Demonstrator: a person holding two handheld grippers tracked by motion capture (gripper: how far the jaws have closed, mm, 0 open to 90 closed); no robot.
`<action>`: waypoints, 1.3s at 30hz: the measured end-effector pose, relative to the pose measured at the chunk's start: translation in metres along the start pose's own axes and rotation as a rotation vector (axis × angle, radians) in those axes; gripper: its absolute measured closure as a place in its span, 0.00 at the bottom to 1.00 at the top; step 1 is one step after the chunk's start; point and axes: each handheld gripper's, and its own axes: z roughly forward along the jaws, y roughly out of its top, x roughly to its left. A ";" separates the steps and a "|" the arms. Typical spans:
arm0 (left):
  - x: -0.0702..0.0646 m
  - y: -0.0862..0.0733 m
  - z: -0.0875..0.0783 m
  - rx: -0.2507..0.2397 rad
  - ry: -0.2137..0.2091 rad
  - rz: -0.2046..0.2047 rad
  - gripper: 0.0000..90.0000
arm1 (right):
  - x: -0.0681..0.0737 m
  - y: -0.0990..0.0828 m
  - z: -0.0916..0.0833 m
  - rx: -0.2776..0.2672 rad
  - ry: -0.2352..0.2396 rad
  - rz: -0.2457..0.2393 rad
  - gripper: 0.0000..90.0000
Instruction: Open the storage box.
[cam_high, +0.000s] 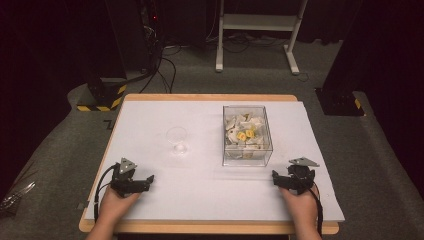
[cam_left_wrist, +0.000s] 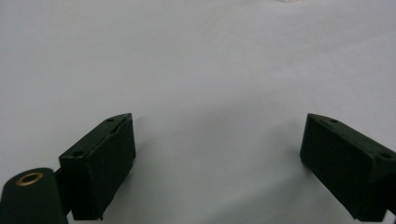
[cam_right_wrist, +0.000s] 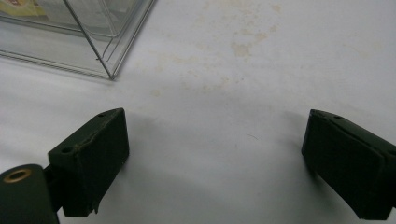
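Note:
A clear plastic box with white and yellow pieces inside stands right of the table's middle. A small clear glass stands upright to its left. My left gripper rests on the white table cover near the front left, held in a hand. Its jaws stand wide open over bare white surface. My right gripper rests near the front right, just below the box's near right corner. It is open too, with the box's corner at the upper left of the right gripper view.
The white cover lies on a wood-edged table. Faint brownish stains mark the cover near the box. Behind the table are cables, a white stand's legs and a yellow-black striped base on the floor.

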 end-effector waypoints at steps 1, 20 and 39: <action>0.000 0.000 0.000 0.000 0.005 0.001 0.11 | 0.000 0.000 0.000 0.000 0.000 0.000 0.08; 0.001 0.000 0.001 0.008 -0.002 -0.008 0.10 | -0.001 0.001 -0.003 -0.017 0.001 0.002 0.10; 0.001 0.000 0.000 0.009 0.000 -0.007 0.10 | 0.009 -0.001 -0.026 -0.114 0.032 -0.056 0.14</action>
